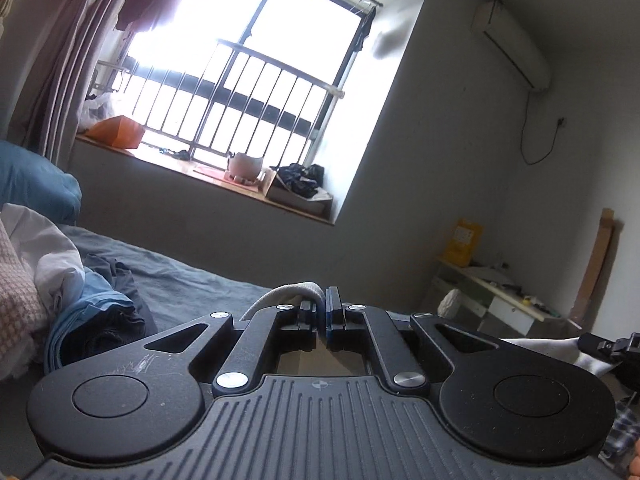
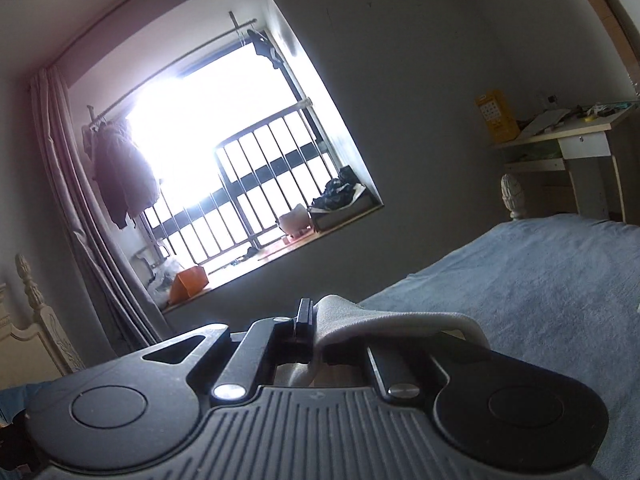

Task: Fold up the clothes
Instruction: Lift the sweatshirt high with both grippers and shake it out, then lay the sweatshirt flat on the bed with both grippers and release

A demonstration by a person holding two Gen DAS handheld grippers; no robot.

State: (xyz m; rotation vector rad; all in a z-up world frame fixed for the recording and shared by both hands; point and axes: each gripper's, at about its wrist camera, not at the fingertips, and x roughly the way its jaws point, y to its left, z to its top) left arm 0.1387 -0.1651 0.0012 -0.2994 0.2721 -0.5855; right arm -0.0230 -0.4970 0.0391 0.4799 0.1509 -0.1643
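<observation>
1. Currently both grippers are clenched on cloth. The left gripper (image 1: 322, 310) has its jaws pressed together on a pale grey fabric edge, which loops up and over to the left of the fingertips.
2. The right gripper (image 2: 312, 320) is likewise clamped on a pale garment (image 2: 384, 320); the cloth drapes from the jaws rightward across the gripper's right finger linkage.
3. Judgement: both pinch the same garment, one corner or edge each. White cloth shows at the far right of the left view, beside the other gripper's tip, which supports this. Not certain.
4. Both grippers point close to level, toward the window (image 1: 248, 80), low over the bed (image 2: 540, 280). The blue-grey sheet lies ahead and to the right of the right gripper, apparently bare there.
5. A pile of clothes (image 1: 60, 280) sits left of the left gripper: white, light blue, dark and pink checked pieces, all rumpled, none folded.
6. Progress, judged: early. One garment is in hand, not yet laid flat; no finished fold or folded stack is visible in either view.
7. Left to do: spread this piece on the open sheet, fold it, then work through the pile.
8. The bulk of the held garment hangs below both cameras, so its type and shape cannot be told.
</observation>
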